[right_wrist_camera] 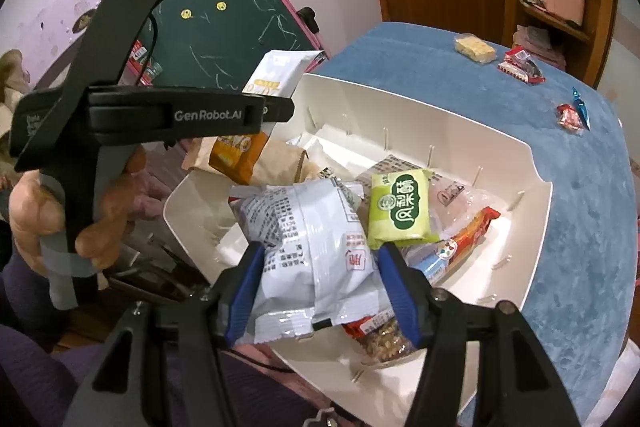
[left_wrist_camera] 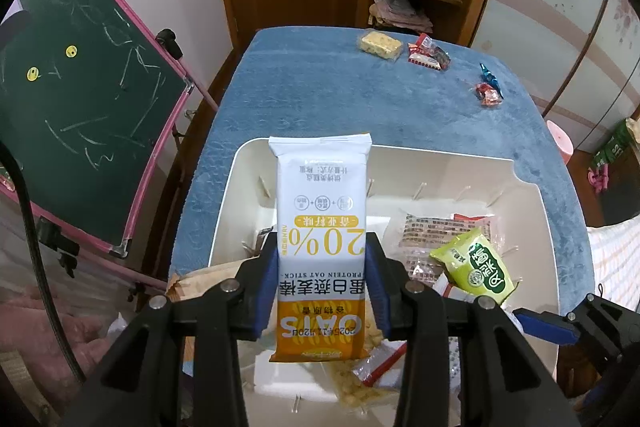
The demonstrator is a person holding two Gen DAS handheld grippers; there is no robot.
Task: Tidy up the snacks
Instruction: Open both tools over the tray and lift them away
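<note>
My left gripper (left_wrist_camera: 322,287) is shut on a white and orange oat stick packet (left_wrist_camera: 322,227), held upright above the near left part of a white bin (left_wrist_camera: 460,163). The packet also shows in the right wrist view (right_wrist_camera: 276,75). My right gripper (right_wrist_camera: 318,291) is shut on a pale blue-grey snack bag (right_wrist_camera: 308,251) over the bin (right_wrist_camera: 500,143). A green packet (right_wrist_camera: 400,211) lies in the bin on other wrapped snacks; it shows in the left wrist view too (left_wrist_camera: 476,263).
The bin stands on a blue-covered table (left_wrist_camera: 340,95). At the far side lie a yellow cracker pack (left_wrist_camera: 380,45), a red snack pack (left_wrist_camera: 428,55) and small red and blue candies (left_wrist_camera: 490,87). A green chalkboard (left_wrist_camera: 80,99) stands to the left.
</note>
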